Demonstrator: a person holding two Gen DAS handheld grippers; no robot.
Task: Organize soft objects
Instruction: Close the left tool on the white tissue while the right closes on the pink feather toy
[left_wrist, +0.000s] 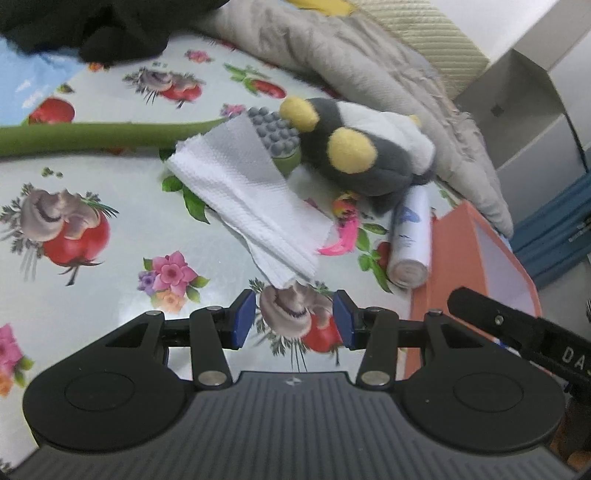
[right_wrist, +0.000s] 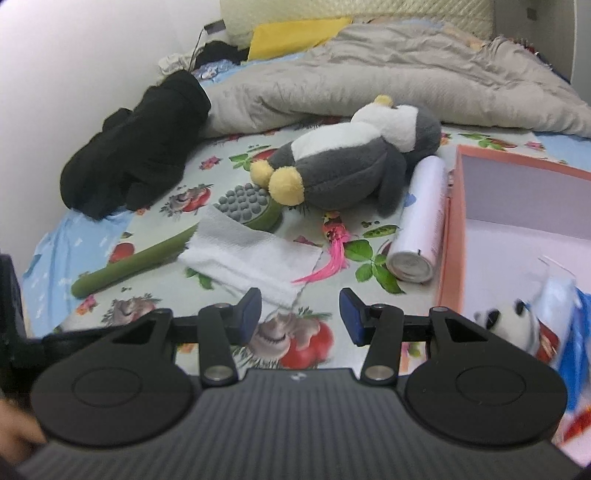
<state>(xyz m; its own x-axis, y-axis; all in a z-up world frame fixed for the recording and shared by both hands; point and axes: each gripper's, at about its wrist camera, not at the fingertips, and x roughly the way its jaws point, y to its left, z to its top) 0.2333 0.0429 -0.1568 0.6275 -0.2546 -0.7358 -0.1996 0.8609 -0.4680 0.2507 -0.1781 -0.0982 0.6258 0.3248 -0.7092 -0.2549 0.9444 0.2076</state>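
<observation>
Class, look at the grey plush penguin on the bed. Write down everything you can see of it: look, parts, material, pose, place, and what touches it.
The plush penguin is soft, fuzzy fabric: dark grey back, white belly and face, a pale yellow beak and two round yellow feet. It lies tipped over on the flowered sheet, feet toward the cameras, head toward the grey quilt. Its feet rest against the green massage brush; the white spray can lies beside it. Neither claw touches it.
</observation>
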